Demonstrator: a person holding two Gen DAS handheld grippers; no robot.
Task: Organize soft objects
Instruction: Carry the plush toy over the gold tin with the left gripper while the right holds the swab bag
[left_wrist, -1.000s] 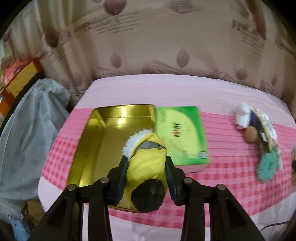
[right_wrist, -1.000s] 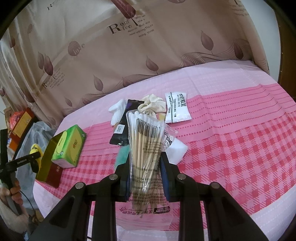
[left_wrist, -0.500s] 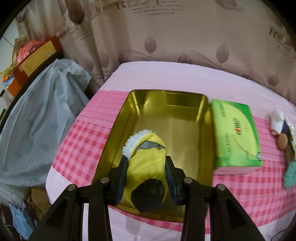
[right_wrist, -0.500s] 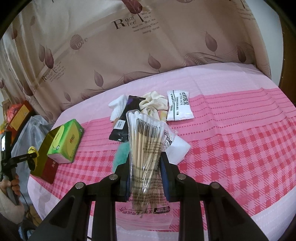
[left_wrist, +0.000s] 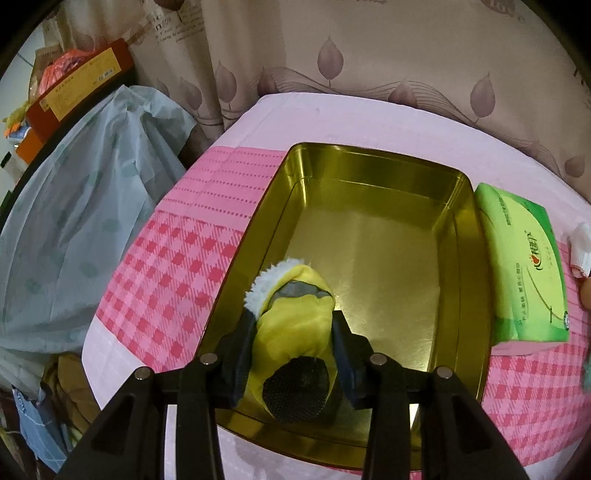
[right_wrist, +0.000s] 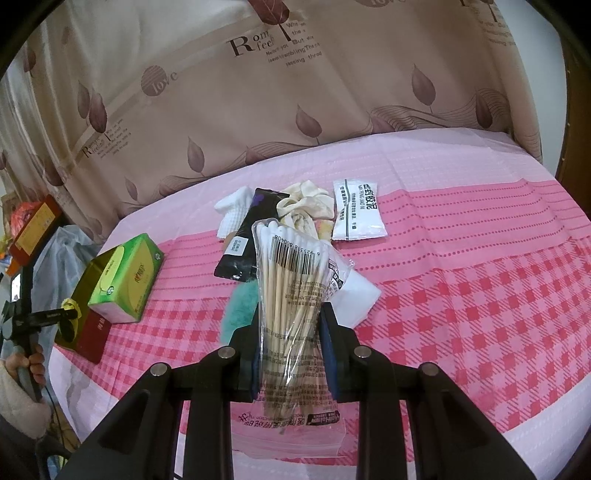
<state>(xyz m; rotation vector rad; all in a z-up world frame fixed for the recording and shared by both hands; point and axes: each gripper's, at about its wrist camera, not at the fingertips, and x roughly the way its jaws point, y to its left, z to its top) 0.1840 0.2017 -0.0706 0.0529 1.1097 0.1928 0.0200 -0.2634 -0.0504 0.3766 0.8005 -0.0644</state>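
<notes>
Left tool (left_wrist: 291, 328), jaws just widening, holds yellow sponge (left_wrist: 295, 325) over gold tin (left_wrist: 373, 236); right tool (right_wrist: 290, 343) grips cotton swab bag (right_wrist: 291, 288).

Colours and patterns on the bench.
Gold tin (left_wrist: 373, 236); yellow glove (left_wrist: 295, 317), white fleece cuff; green tissue pack (left_wrist: 524, 266); pink-and-red checked cloth (right_wrist: 461, 295); beige leaf-print curtain (right_wrist: 258, 110).

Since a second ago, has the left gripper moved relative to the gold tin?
Yes. The left gripper, with the yellow pouch, moved from the gold tin's right edge to over its interior.

A home room: leaf-print curtain (right_wrist: 258, 110) behind a pink-clothed table (right_wrist: 480, 258)
</notes>
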